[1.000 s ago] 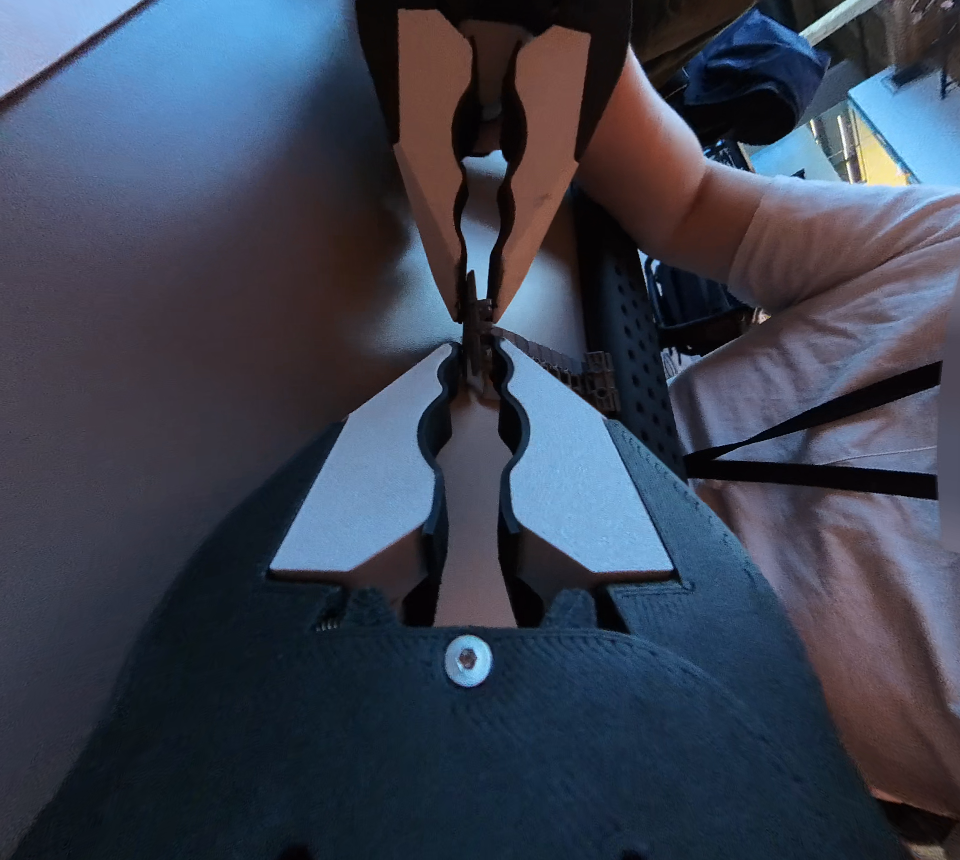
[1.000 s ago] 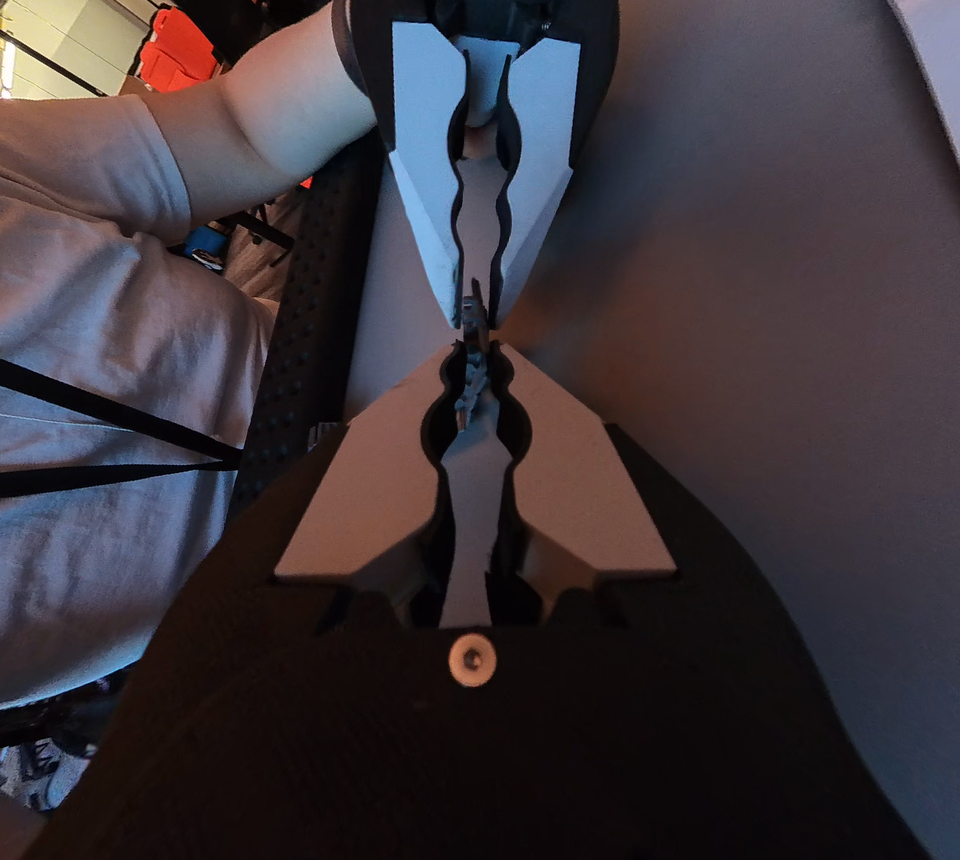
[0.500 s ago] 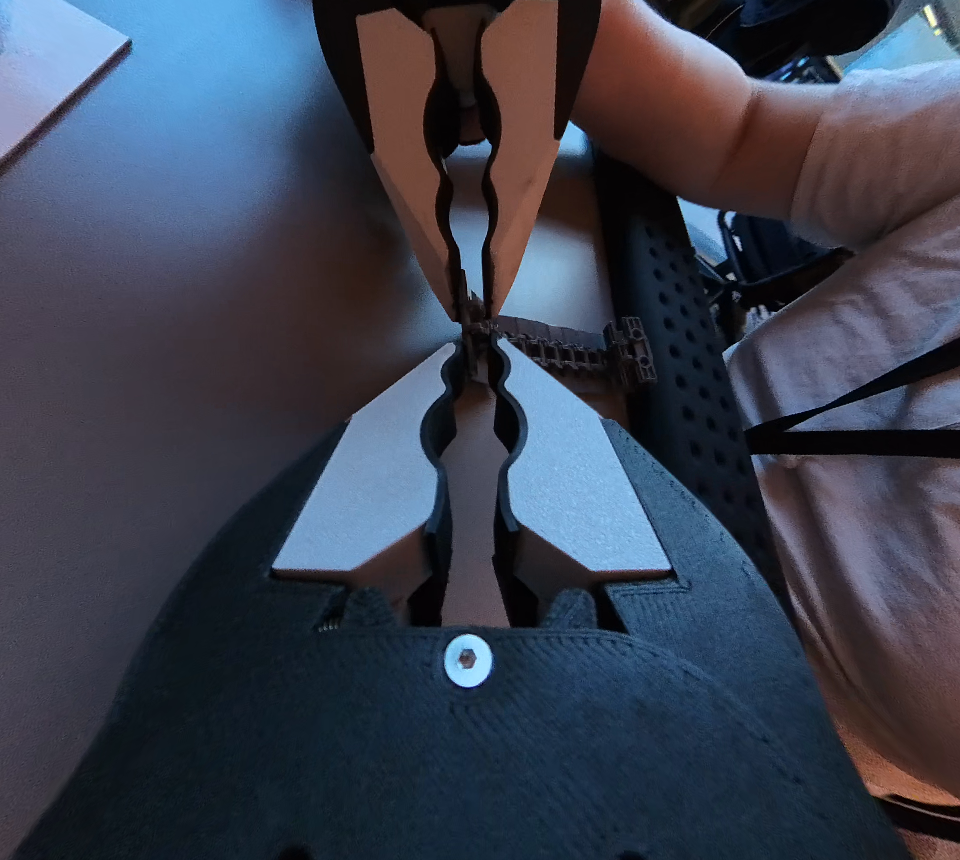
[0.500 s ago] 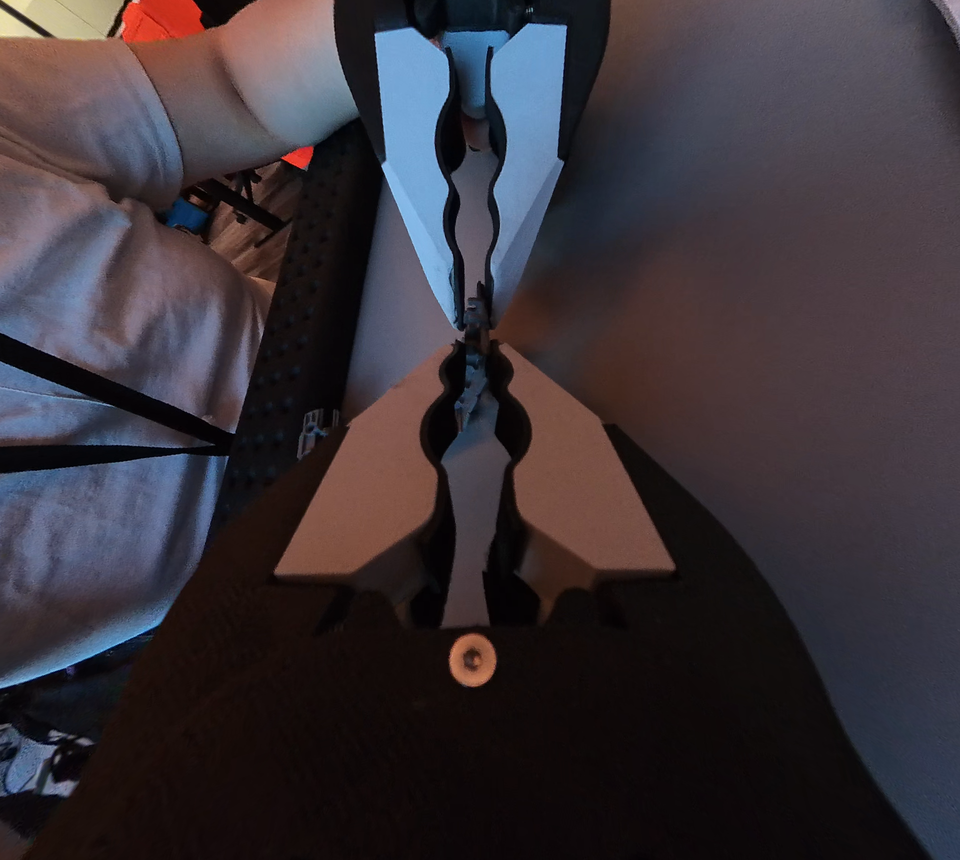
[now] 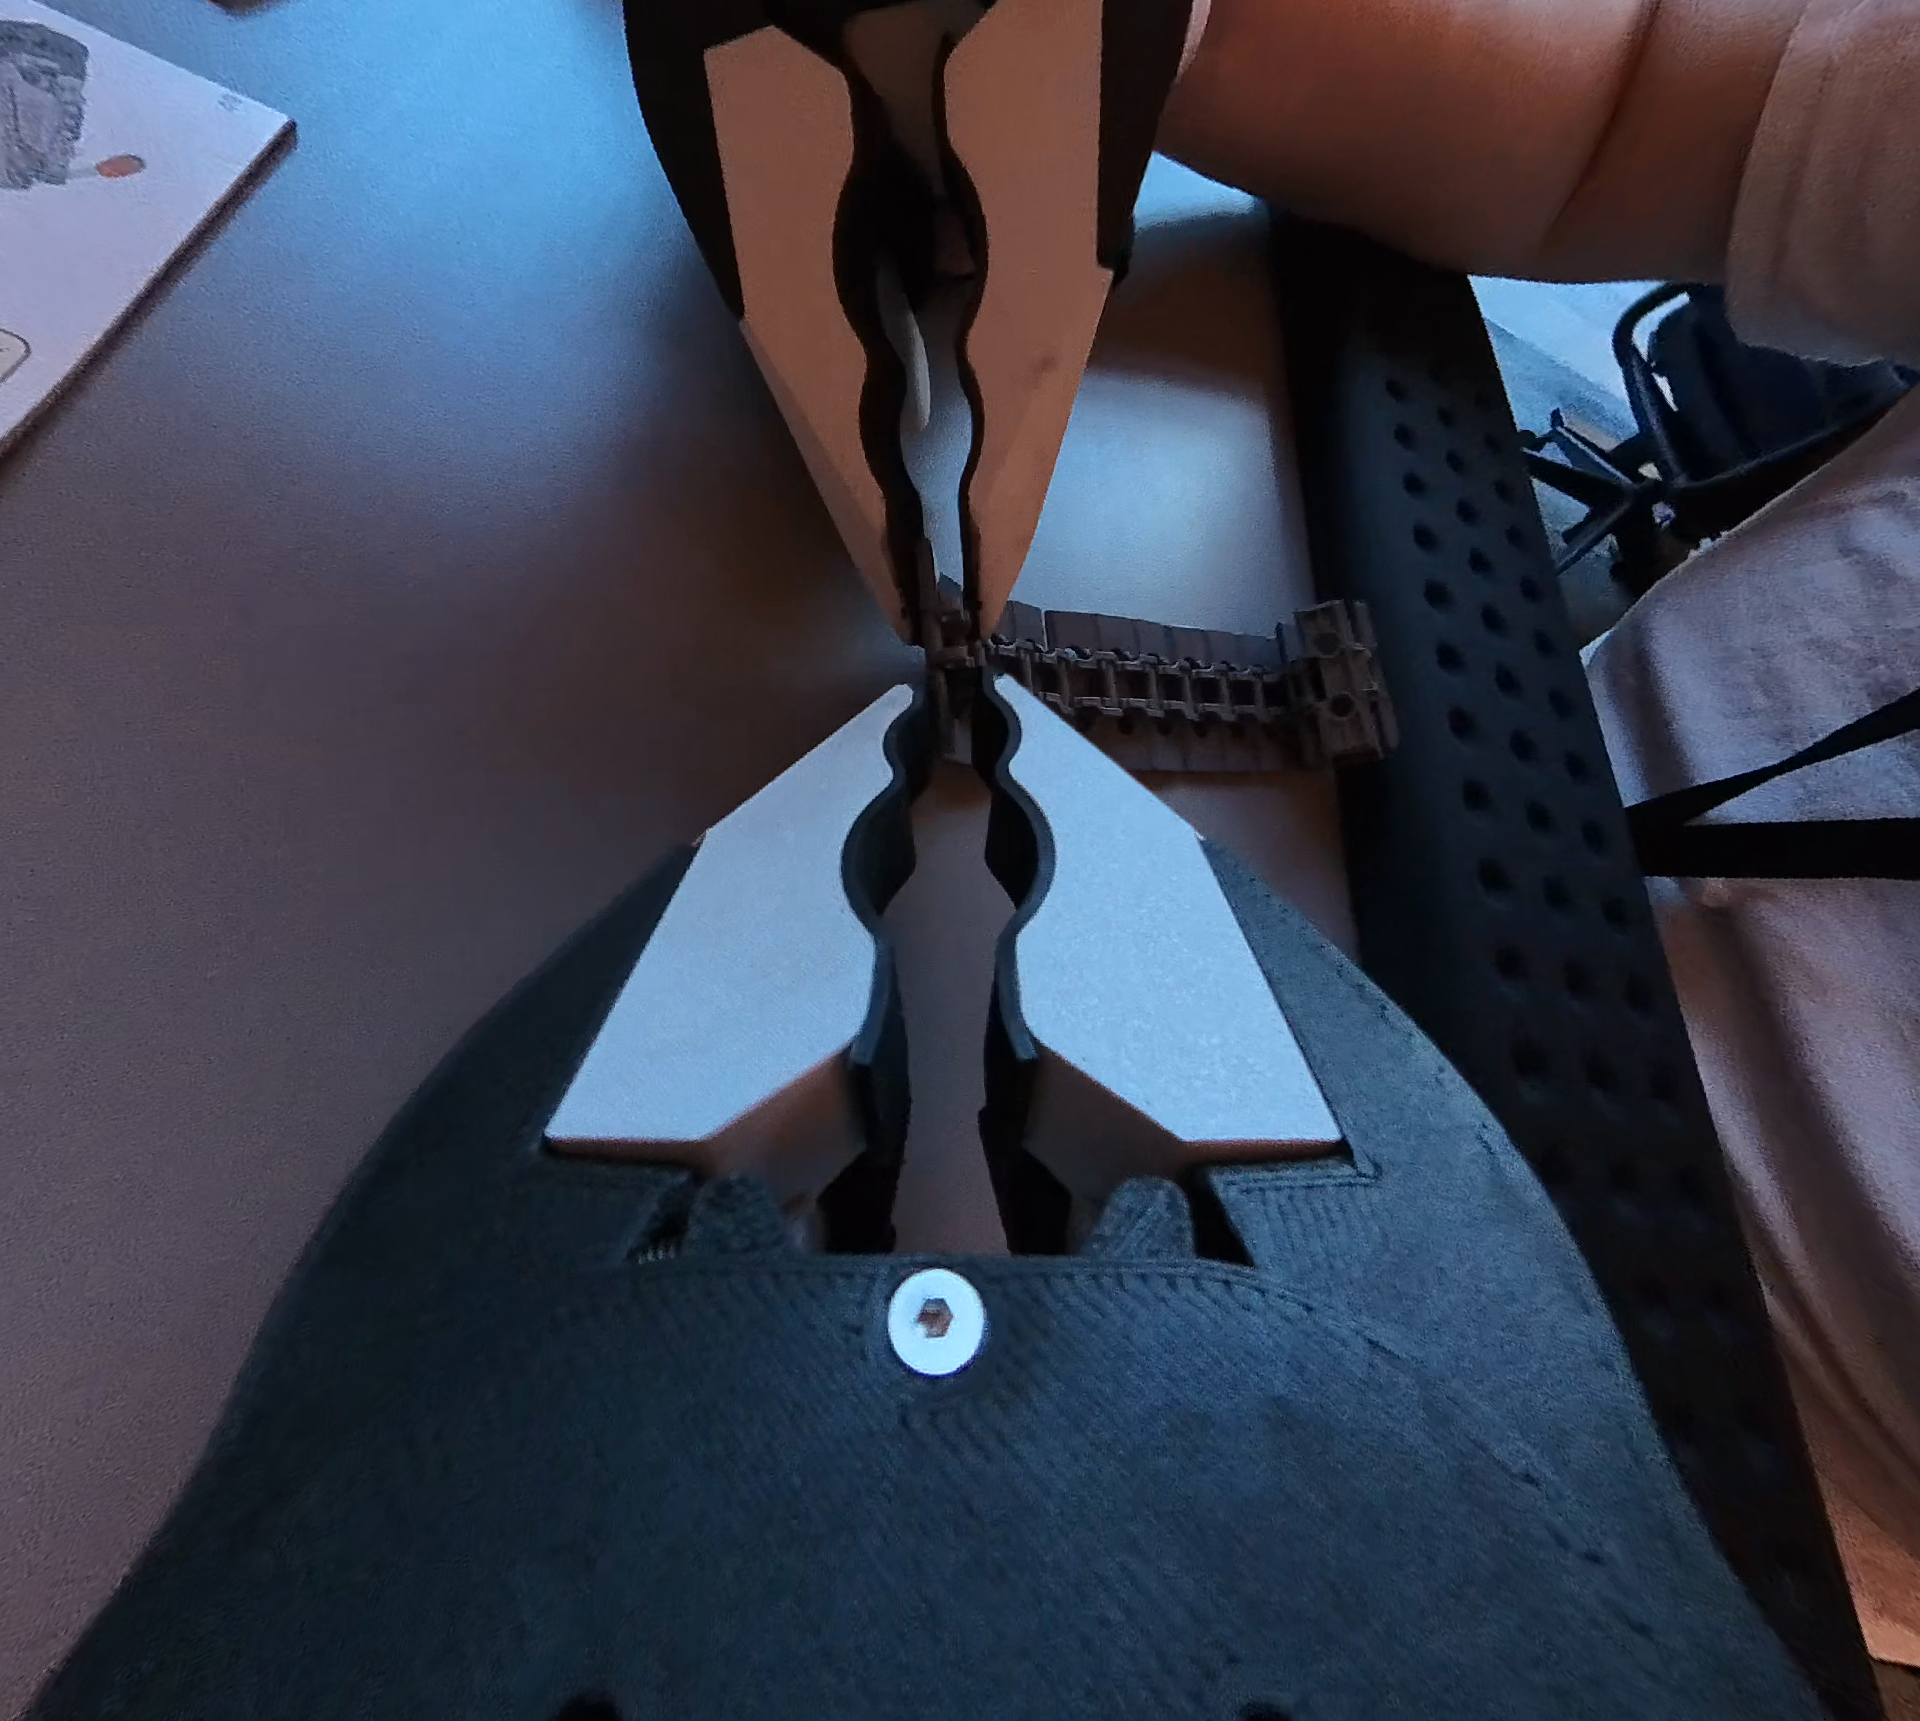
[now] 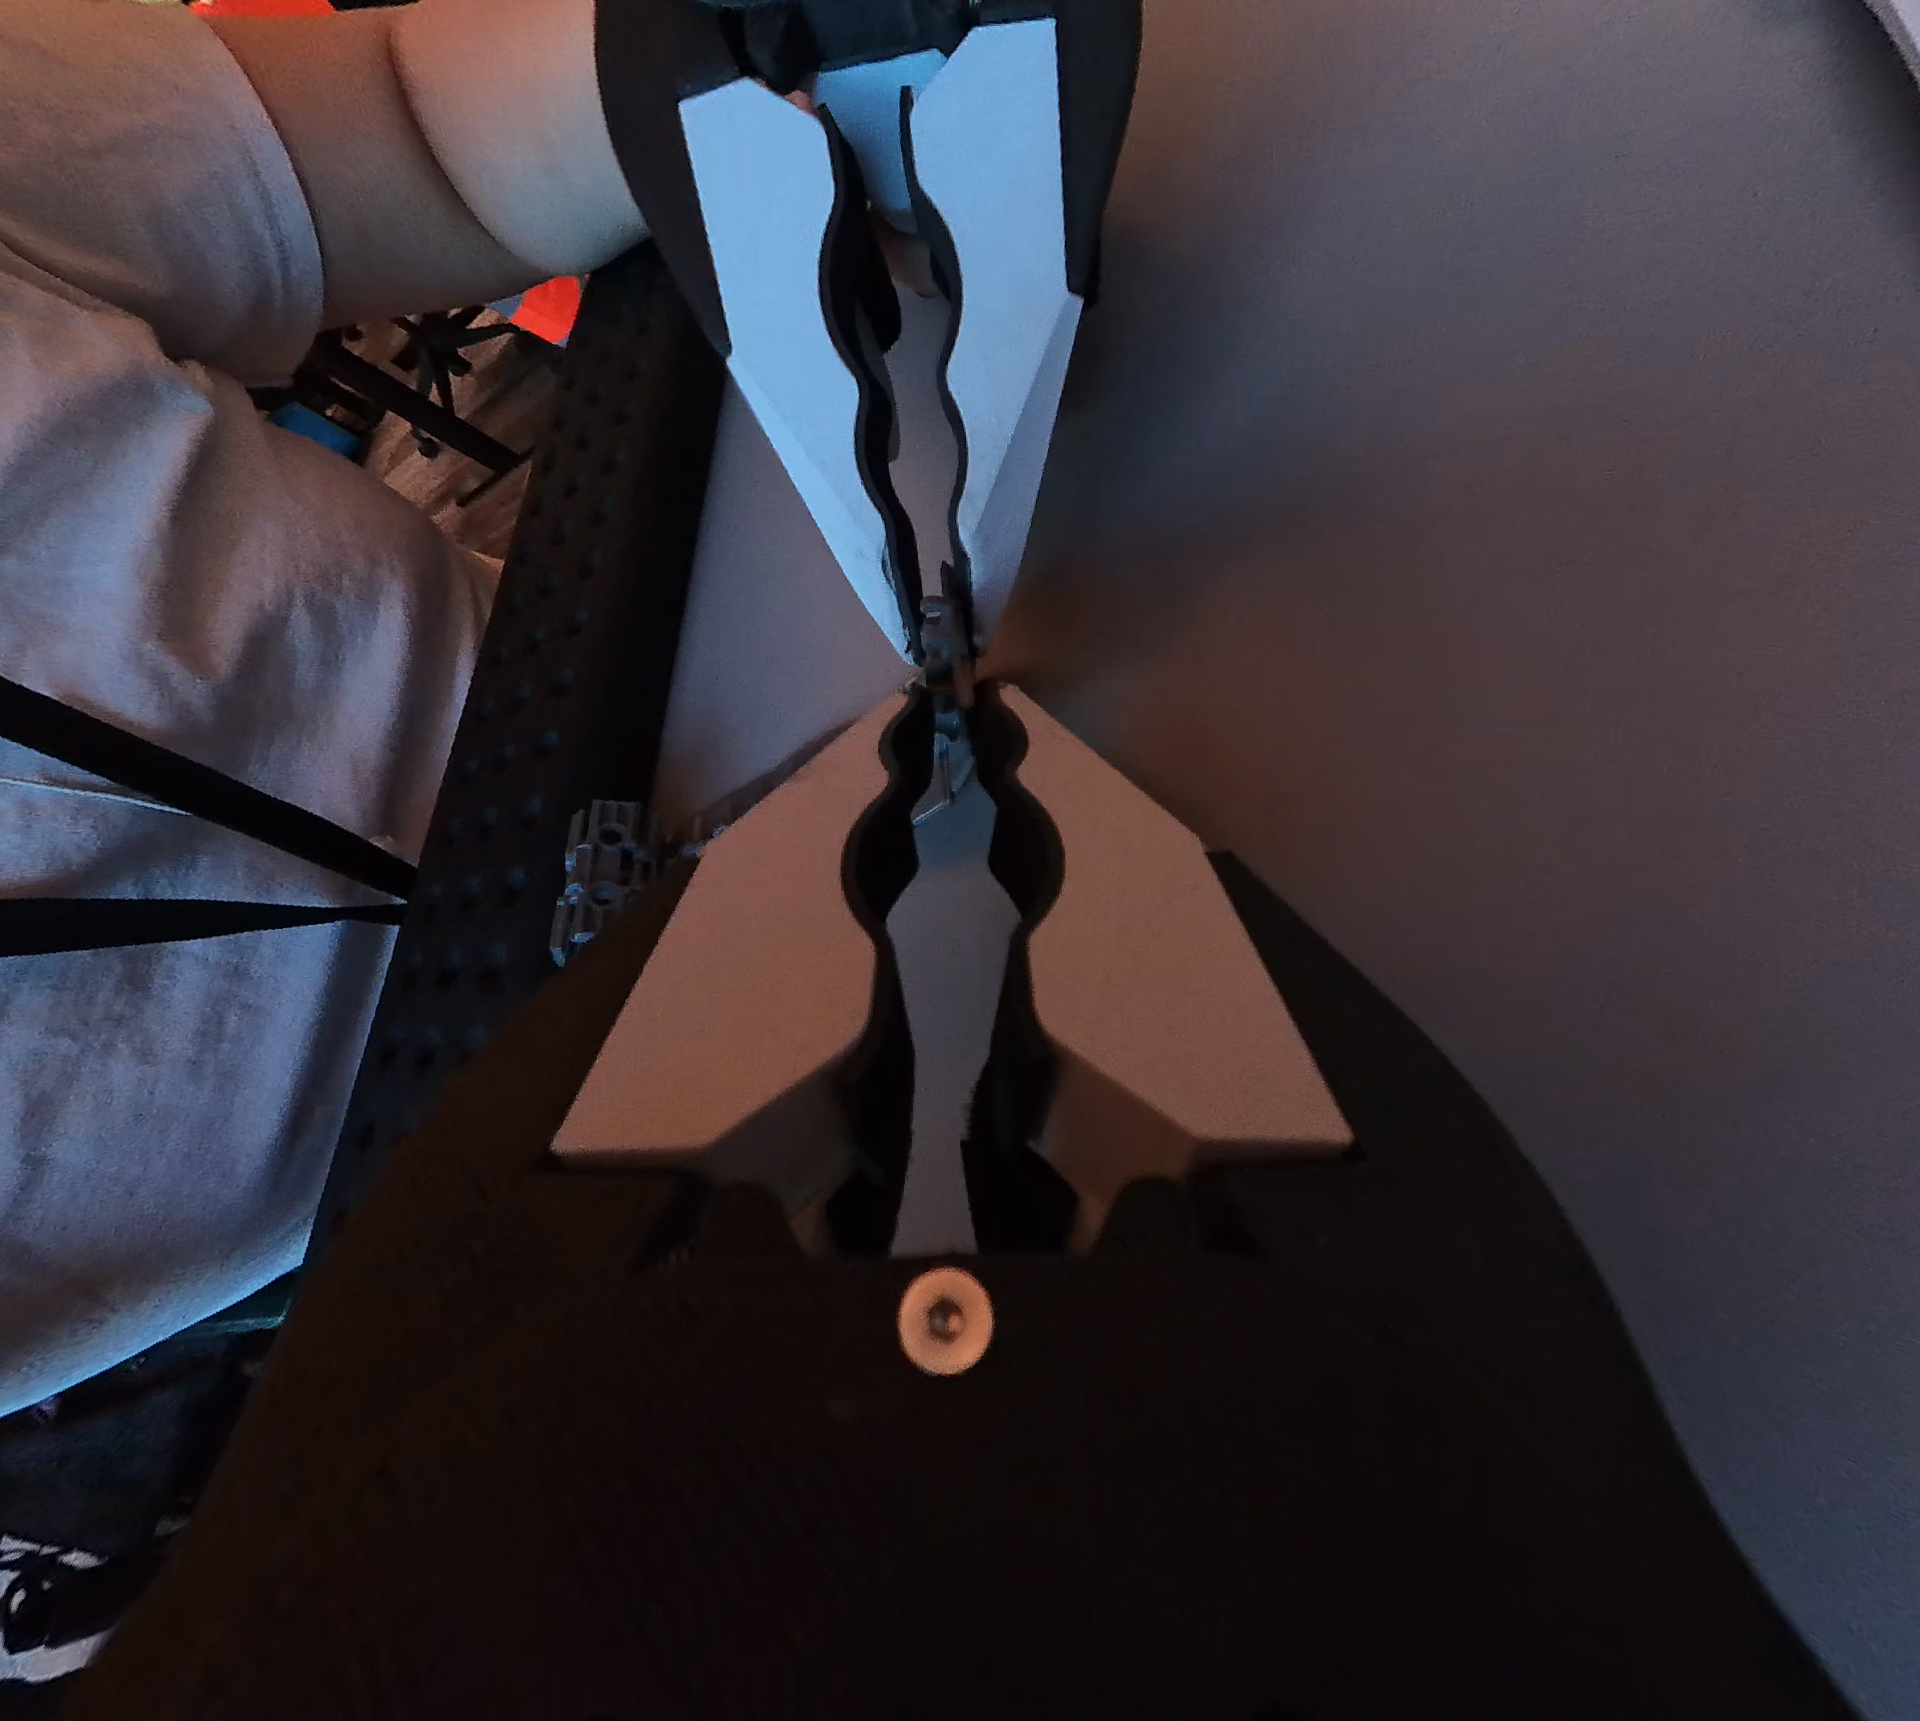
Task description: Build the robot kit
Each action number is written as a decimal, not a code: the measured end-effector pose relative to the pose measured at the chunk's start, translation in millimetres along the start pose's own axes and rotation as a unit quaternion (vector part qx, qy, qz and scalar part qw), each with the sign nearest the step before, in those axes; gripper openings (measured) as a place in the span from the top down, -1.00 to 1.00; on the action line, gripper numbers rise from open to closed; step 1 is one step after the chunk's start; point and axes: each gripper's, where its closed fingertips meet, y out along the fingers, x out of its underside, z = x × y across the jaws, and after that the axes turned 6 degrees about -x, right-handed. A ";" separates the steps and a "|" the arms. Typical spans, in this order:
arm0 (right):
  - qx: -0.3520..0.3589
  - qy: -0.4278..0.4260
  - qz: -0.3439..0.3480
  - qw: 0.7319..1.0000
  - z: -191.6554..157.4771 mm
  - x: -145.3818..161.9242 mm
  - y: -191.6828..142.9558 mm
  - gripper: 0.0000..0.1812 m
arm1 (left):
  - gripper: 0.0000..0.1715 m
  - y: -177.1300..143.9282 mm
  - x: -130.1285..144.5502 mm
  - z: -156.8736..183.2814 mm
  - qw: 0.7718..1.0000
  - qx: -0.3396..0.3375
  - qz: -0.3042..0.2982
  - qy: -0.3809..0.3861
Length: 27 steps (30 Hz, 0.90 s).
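Over grey table point(image 5: 364, 632), left gripper point(image 5: 948, 705) and right gripper point(image 5: 943, 606) jaws pinch one toy track chain point(image 5: 1174, 684).

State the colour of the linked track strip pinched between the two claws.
Dark grey-brown, seen best in the left wrist view: track strip.
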 end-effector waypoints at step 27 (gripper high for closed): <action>0.051 -0.103 0.042 0.993 -0.9 -24.6 1.1 0.93 | 0.65 -38.7 -14.6 -6.3 0.995 0.002 0.101 -0.025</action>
